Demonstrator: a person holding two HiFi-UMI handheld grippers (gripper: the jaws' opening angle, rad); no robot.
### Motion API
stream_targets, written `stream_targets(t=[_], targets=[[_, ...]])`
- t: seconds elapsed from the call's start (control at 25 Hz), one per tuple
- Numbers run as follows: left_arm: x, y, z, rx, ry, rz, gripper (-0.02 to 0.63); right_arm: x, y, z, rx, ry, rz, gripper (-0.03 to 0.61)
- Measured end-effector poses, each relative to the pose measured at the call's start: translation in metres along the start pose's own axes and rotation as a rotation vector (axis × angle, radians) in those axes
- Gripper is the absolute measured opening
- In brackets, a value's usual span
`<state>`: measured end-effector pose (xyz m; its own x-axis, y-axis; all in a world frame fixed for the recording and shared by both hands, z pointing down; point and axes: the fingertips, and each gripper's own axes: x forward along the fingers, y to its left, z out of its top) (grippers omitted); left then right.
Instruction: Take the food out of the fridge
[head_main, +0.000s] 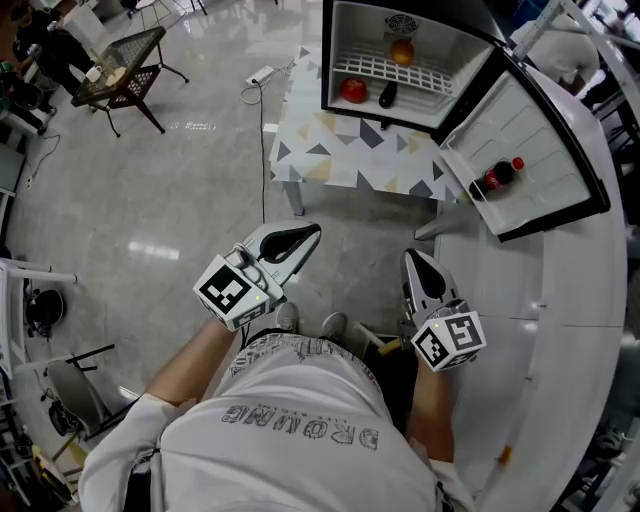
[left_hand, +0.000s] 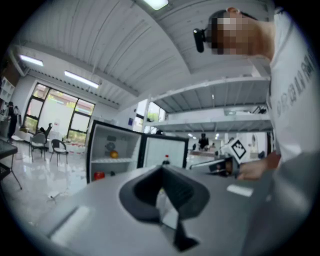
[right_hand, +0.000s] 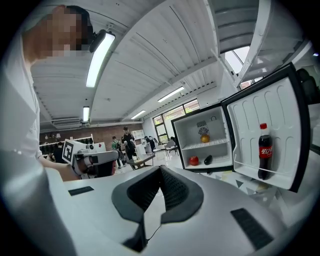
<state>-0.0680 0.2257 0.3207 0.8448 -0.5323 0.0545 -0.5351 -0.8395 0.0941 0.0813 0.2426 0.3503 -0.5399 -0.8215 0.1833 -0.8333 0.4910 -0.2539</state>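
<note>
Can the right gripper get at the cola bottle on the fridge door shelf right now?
Probably yes, once it closes the gap: the fridge door stands wide open and nothing sits between the right gripper and the cola bottle. It's held well short of it, though, with fingers together.

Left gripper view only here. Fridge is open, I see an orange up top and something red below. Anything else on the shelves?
Observer: Yes. A dark oblong item lies beside the round red item on the lower level. I cannot tell what it is.
Operator: And the door? I only get the top of something.
Observer: A dark cola bottle with a red cap and red label stands upright in its shelf, alone.
Operator: Is the right gripper holding anything?
Observer: No. Its jaws are together with nothing between them.
</note>
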Motion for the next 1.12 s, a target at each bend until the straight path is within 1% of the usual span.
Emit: stream_targets(t=[0.64, 0.92, 1.12], targets=[[0.012, -0.035, -0.013, 0.003, -0.004, 0.038, 0.008, -0.027, -0.021, -0.011, 0.0, 0.005, 0.037, -0.008], [0.022, -0.04, -0.013, 0.006, -0.008, 0.043, 0.008, -0.032, -0.033, -0.011, -0.001, 0.009, 0.041, -0.008], [0.028, -0.035, -0.015, 0.001, -0.008, 0.046, 0.008, -0.028, -0.04, -0.011, 0.001, 0.008, 0.043, -0.008]])
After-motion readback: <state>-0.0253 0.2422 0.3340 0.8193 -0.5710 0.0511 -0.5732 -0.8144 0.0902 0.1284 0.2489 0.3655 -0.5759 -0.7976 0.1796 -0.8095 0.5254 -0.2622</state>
